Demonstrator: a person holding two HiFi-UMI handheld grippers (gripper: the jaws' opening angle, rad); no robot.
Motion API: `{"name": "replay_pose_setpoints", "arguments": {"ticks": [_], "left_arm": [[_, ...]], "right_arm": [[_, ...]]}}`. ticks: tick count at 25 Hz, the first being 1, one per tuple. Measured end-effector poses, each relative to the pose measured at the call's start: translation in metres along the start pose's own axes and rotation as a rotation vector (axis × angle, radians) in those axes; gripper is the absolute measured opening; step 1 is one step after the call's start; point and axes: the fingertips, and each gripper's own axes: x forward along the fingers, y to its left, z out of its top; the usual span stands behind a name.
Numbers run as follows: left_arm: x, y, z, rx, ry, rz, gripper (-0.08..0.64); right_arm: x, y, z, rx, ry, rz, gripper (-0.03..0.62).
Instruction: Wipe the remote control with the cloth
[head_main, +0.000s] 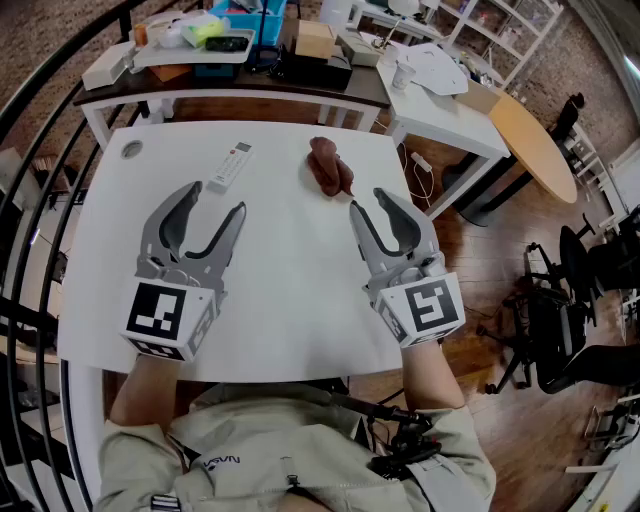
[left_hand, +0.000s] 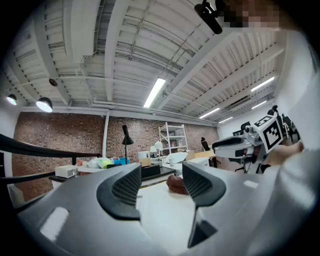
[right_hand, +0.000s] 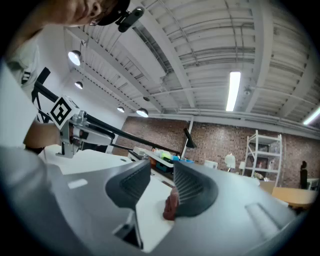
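Note:
A white remote control (head_main: 229, 166) lies on the white table (head_main: 290, 300), toward its far left. A crumpled brown cloth (head_main: 330, 166) sits to the remote's right, near the far edge. My left gripper (head_main: 213, 200) hovers just short of the remote, open, with nothing between its jaws. My right gripper (head_main: 368, 203) is just short of the cloth, its jaws apart by a narrower gap and empty. In the left gripper view (left_hand: 161, 182) the cloth (left_hand: 176, 184) lies ahead. In the right gripper view (right_hand: 161, 180) the cloth (right_hand: 170, 206) shows just beyond the jaws.
A round grommet (head_main: 131, 149) is set in the table's far-left corner. Behind stands a dark desk (head_main: 230, 90) crowded with boxes and trays. A second white table (head_main: 440, 100) and office chairs (head_main: 560, 320) are to the right. A black railing (head_main: 30, 200) runs along the left.

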Motion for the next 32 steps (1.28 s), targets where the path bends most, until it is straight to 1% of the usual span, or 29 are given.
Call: {"name": "replay_pose_setpoints", "arguments": {"ticks": [2, 4, 6, 7, 11, 15, 17, 19, 20, 22, 24, 28, 32], "left_arm": [[0.009, 0.009, 0.012, 0.027, -0.009, 0.0, 0.278], [0.019, 0.018, 0.02, 0.053, -0.008, 0.005, 0.328], [0.03, 0.031, 0.024, 0.061, 0.005, 0.011, 0.359], [0.036, 0.038, 0.023, 0.053, 0.016, 0.013, 0.372], [0.062, 0.067, 0.011, 0.007, 0.081, 0.033, 0.396], [0.092, 0.094, -0.006, -0.062, 0.152, 0.042, 0.425], [0.109, 0.104, -0.021, -0.11, 0.198, 0.027, 0.444], [0.124, 0.108, -0.041, -0.153, 0.261, -0.001, 0.458], [0.131, 0.108, -0.054, -0.167, 0.299, -0.021, 0.46], [0.141, 0.102, -0.083, -0.189, 0.378, -0.074, 0.461], [0.146, 0.097, -0.108, -0.21, 0.444, -0.114, 0.461], [0.15, 0.102, -0.144, -0.195, 0.543, -0.11, 0.46], [0.158, 0.098, -0.166, -0.154, 0.622, -0.142, 0.46]], "right_arm": [[0.011, -0.016, 0.002, -0.011, 0.014, -0.014, 0.159], [0.024, -0.033, 0.003, -0.02, 0.039, -0.022, 0.203], [0.04, -0.048, 0.004, -0.023, 0.066, -0.019, 0.232], [0.048, -0.054, 0.006, -0.025, 0.075, -0.016, 0.247], [0.077, -0.074, 0.005, -0.015, 0.115, -0.01, 0.273], [0.108, -0.089, -0.014, 0.027, 0.178, 0.001, 0.278], [0.122, -0.094, -0.031, 0.061, 0.22, 0.006, 0.287], [0.134, -0.097, -0.05, 0.106, 0.256, 0.015, 0.293], [0.139, -0.097, -0.06, 0.132, 0.271, 0.023, 0.309], [0.146, -0.091, -0.081, 0.173, 0.304, 0.048, 0.369], [0.149, -0.08, -0.104, 0.175, 0.355, 0.077, 0.398], [0.156, -0.066, -0.138, 0.164, 0.439, 0.122, 0.419], [0.166, -0.059, -0.161, 0.175, 0.493, 0.148, 0.419]]}}
